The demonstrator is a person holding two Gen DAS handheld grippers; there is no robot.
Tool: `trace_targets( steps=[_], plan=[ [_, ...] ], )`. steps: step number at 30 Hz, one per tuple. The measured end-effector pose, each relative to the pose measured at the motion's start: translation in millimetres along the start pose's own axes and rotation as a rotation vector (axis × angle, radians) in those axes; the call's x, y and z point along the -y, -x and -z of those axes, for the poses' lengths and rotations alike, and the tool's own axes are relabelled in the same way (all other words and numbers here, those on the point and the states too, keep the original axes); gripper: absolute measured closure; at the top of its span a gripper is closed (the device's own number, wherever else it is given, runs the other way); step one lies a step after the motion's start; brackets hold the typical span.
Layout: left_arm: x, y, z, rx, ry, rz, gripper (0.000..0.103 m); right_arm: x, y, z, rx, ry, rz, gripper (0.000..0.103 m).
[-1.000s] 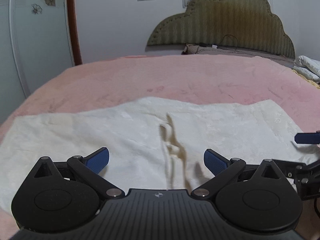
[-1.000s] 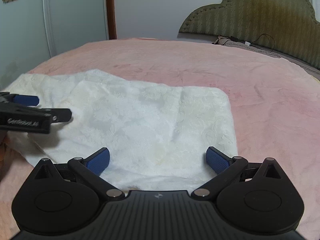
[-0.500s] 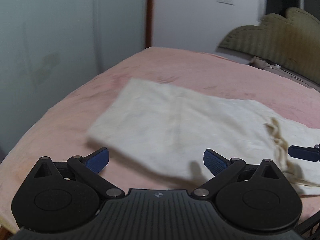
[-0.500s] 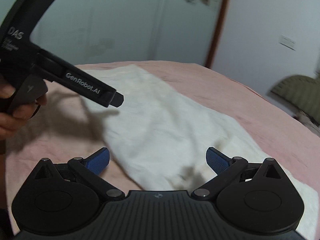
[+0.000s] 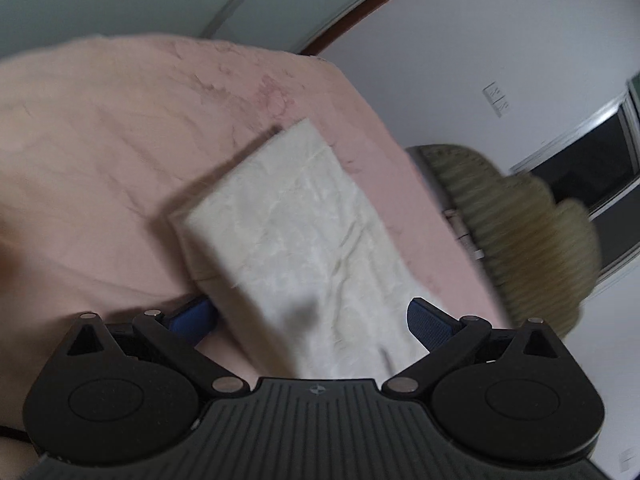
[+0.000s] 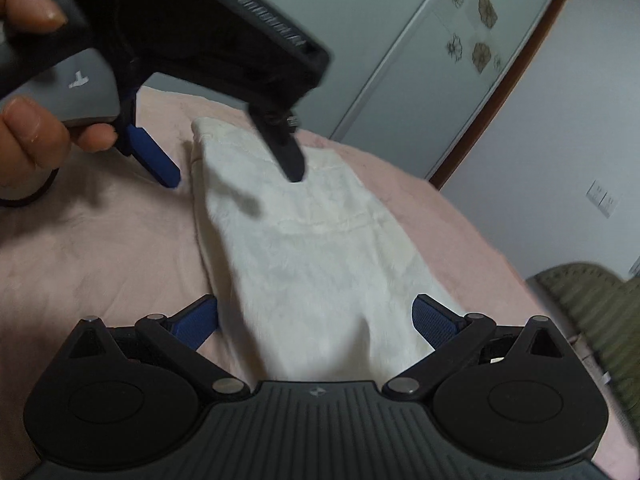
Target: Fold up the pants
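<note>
Both the left tongs (image 5: 310, 318) and right tongs (image 6: 316, 316) were held open over the white pants (image 6: 316, 240) on the pink bed (image 6: 100, 248); 1 hem corner should be pinched squarely.

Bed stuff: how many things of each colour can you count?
White: 1, pants
Pink: 1, blanket
Black with blue pads: 2, left gripper and right gripper
Olive: 1, headboard
Total: 5

Fuzzy cream cloth pants (image 6: 320, 256) on matt pink fleece blanket (image 6: 100, 248); matt black plastic tongs (image 6: 314, 320).
</note>
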State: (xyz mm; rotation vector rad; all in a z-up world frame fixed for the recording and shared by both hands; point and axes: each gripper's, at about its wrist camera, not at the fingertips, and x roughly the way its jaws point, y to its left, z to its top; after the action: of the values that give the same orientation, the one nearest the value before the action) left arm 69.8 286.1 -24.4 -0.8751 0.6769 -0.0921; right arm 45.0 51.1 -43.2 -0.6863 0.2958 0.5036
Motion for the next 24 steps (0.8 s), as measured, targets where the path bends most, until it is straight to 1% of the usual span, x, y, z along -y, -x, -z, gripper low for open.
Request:
trace_targets(
  steps=[2,4,5,7,8,9,10,11,12,13,14,15,16,17,18,19,20,21,22,23,24],
  plan=[
    [-2,-6,-1,0.013,0.036,0.023,0.001,0,-8,-6,0.011,0.013,0.040,0.000],
    [2,-13,-2,0.023,0.062,0.049,0.001,9,-6,-12,0.031,-0.020,0.076,0.000],
    [1,-14,-4,0.024,0.080,0.074,0.001,16,-3,-13,0.047,-0.050,0.088,0.000],
    [-2,-19,-9,0.025,0.138,0.133,0.001,31,4,-11,0.068,-0.119,0.089,0.000],
    [-2,-22,-10,0.028,0.158,0.142,0.001,38,5,-11,0.063,-0.148,0.068,0.000],
    [-2,-25,-12,0.031,0.167,0.140,0.001,44,5,-12,0.046,-0.169,0.017,0.000],
    [0,-28,-14,0.034,0.166,0.128,0.002,49,7,-14,0.024,-0.178,-0.062,0.000],
    [2,-31,-16,0.036,0.154,0.117,0.003,54,15,-15,0.010,-0.188,-0.166,0.000],
    [4,-33,-16,0.036,0.135,0.108,0.005,61,22,-15,0.027,-0.211,-0.245,0.000],
    [6,-34,-16,0.045,0.111,0.095,0.012,71,30,-16,0.069,-0.254,-0.292,0.000],
    [8,-36,-15,0.051,0.089,0.074,0.023,81,36,-17,0.110,-0.308,-0.301,0.000],
    [10,-38,-15,0.053,0.072,0.049,0.030,90,41,-18,0.141,-0.375,-0.286,0.000],
    [9,-39,-15,0.048,0.062,0.017,0.043,101,39,-20,0.148,-0.432,-0.266,0.000],
    [8,-39,-15,0.047,0.054,-0.011,0.055,108,34,-20,0.136,-0.467,-0.248,0.000],
    [7,-40,-15,0.053,0.045,-0.025,0.059,116,19,-22,0.104,-0.481,-0.225,0.000],
    [6,-40,-15,0.056,0.037,-0.035,0.068,117,6,-20,0.051,-0.476,-0.202,0.000],
    [6,-41,-15,0.060,0.027,-0.049,0.077,116,-10,-17,-0.024,-0.466,-0.175,0.000],
    [6,-40,-14,0.065,0.014,-0.066,0.079,113,-24,-9,-0.097,-0.459,-0.166,0.000],
    [6,-40,-13,0.070,-0.002,-0.071,0.084,109,-38,-4,-0.164,-0.446,-0.182,0.000],
    [8,-40,-13,0.077,-0.021,-0.084,0.089,103,-48,2,-0.208,-0.437,-0.207,0.000],
    [11,-39,-11,0.088,-0.047,-0.093,0.089,102,-47,6,-0.199,-0.452,-0.206,0.000]
  ],
)
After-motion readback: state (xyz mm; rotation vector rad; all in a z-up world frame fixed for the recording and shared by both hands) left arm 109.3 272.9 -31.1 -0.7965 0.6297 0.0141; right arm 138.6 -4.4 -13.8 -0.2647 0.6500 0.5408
